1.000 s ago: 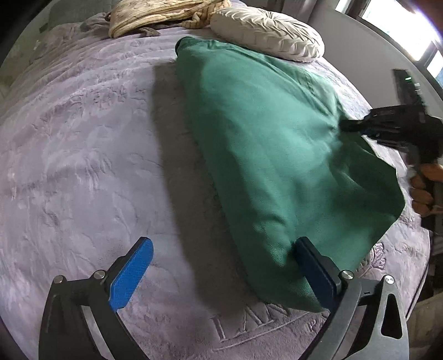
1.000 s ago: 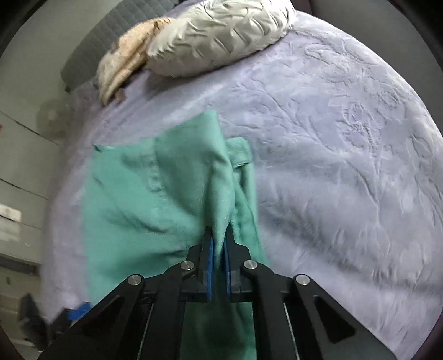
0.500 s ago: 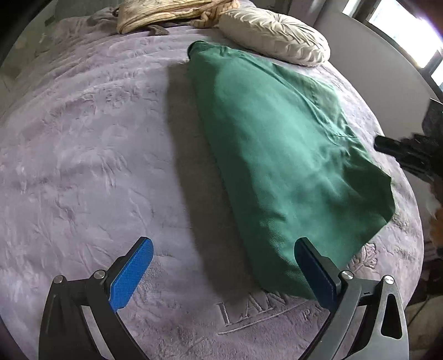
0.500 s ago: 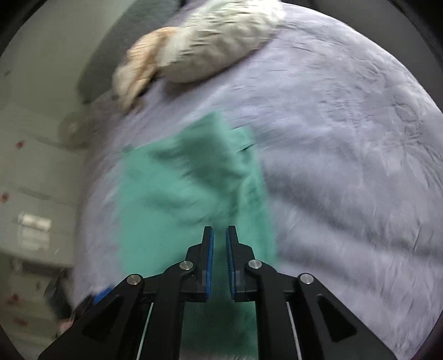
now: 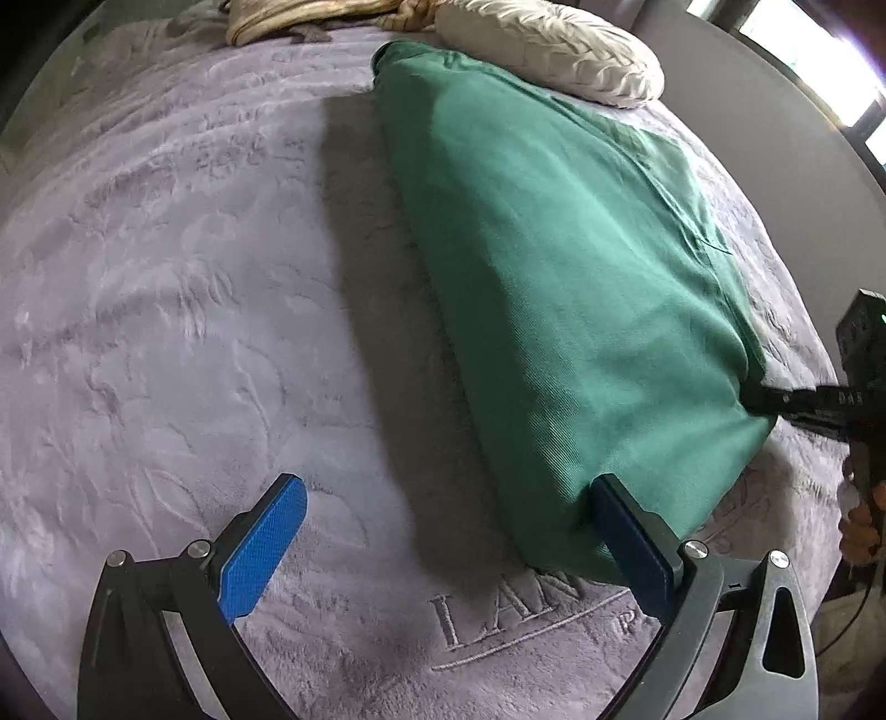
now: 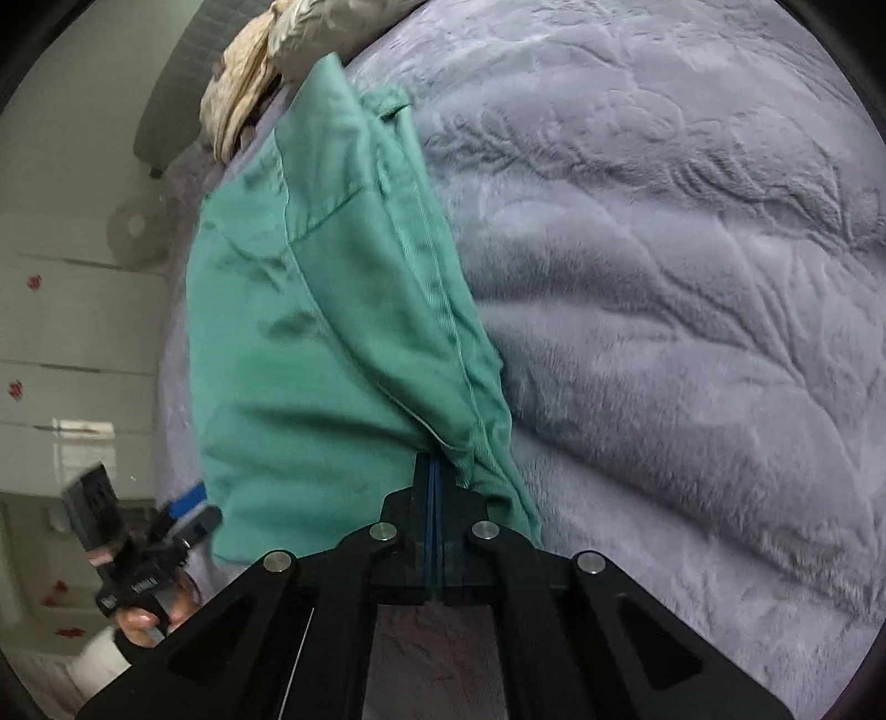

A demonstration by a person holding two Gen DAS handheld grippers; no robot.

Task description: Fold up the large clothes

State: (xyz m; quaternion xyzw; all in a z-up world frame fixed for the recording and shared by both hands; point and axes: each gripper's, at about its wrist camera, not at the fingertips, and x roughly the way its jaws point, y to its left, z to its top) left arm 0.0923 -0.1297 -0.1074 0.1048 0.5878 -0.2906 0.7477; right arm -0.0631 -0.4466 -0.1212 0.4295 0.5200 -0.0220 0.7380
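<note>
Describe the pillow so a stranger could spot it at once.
Start at the grey blanket covering the bed and follow the green garment to its far end. The pillow lies just beyond, cream with a pleated surface, plumper than the crumpled beige cloth beside it.

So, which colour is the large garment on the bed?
Green: the garment is plain, without pattern. It shows best in the left wrist view.

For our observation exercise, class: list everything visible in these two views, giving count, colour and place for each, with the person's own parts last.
Green garment: one, green, folded lengthwise on the bed.
Blanket: one, lilac, embossed, covering the bed.
Pillow: one, cream, past the garment's far end.
Beige cloth: one, crumpled beside the pillow.
Fan: one, white, beside the bed.
Left gripper: open, blue pads, at the garment's near corner.
Right gripper: shut on the garment's edge.
</note>
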